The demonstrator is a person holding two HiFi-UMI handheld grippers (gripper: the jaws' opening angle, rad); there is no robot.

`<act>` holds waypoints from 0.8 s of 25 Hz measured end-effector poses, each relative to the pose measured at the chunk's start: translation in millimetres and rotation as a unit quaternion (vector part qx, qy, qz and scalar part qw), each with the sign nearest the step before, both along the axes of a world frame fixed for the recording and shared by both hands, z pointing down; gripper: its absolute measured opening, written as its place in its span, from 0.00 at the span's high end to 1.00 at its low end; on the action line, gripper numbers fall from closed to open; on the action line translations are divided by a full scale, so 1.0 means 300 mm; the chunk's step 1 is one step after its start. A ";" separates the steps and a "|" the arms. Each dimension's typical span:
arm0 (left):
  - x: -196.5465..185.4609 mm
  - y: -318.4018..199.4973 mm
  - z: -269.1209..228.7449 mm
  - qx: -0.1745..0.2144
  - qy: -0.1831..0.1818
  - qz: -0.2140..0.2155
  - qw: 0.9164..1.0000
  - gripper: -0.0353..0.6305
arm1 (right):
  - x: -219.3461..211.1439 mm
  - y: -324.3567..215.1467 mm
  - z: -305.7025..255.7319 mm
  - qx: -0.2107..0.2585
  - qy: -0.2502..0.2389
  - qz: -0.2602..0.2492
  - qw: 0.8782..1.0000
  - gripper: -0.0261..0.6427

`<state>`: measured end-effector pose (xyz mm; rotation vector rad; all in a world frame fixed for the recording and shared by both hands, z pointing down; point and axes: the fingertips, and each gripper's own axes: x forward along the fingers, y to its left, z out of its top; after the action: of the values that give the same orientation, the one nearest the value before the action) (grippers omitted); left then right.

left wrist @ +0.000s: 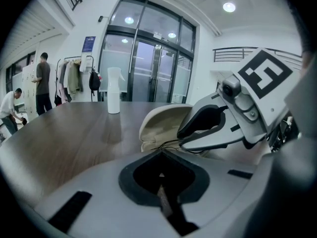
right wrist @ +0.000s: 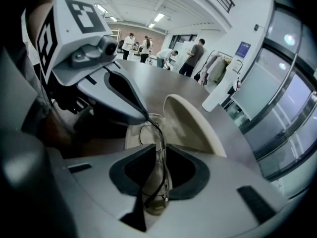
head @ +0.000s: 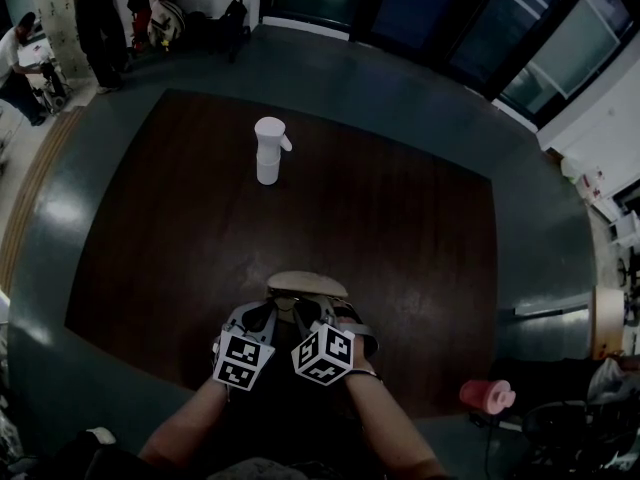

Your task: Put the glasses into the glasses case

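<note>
A beige glasses case (head: 306,285) lies open on the dark wooden table (head: 400,238), lid up, just beyond both grippers. The thin wire-rimmed glasses (right wrist: 156,148) hang over the case's open tray (right wrist: 193,128). My right gripper (right wrist: 158,150) is shut on one lens and rim. My left gripper (left wrist: 161,155) is shut, its tips meeting the glasses' wire (left wrist: 166,145) at the other end. In the head view the left gripper (head: 262,314) and right gripper (head: 318,314) sit side by side, close together, hiding most of the glasses.
A white spray bottle (head: 268,150) stands upright at the table's far middle. A red cup-like object (head: 487,395) sits off the table at the right. People (head: 95,18) stand by racks at the far left. Glass doors (left wrist: 148,68) lie beyond.
</note>
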<state>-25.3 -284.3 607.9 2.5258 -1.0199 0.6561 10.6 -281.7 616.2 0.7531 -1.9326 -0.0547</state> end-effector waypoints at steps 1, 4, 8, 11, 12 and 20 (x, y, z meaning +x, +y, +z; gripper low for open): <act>0.001 -0.001 0.000 0.000 0.000 0.000 1.000 0.94 | -0.003 0.000 -0.004 0.000 -0.002 -0.001 1.000 0.89; 0.006 0.001 0.002 -0.001 0.000 0.003 1.000 0.94 | -0.007 0.007 -0.012 0.004 0.000 -0.005 1.000 0.87; 0.012 0.003 0.004 0.001 -0.001 0.005 1.000 0.94 | -0.002 0.023 -0.028 0.015 0.004 -0.007 1.000 0.86; 0.014 0.001 0.001 0.002 0.000 0.005 1.000 0.94 | 0.000 0.035 -0.054 0.023 0.002 -0.004 1.000 0.86; 0.014 0.000 0.000 0.001 0.002 0.005 1.000 0.94 | 0.000 0.040 -0.064 0.026 0.000 -0.003 1.000 0.86; -0.040 0.020 -0.016 -0.005 0.013 -0.008 1.000 0.94 | -0.030 0.115 -0.125 0.037 -0.031 0.022 0.999 0.86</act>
<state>-37.3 -278.3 603.1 2.5093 -1.0237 0.6209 1.7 -247.3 578.6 0.8561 -1.9816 -0.0767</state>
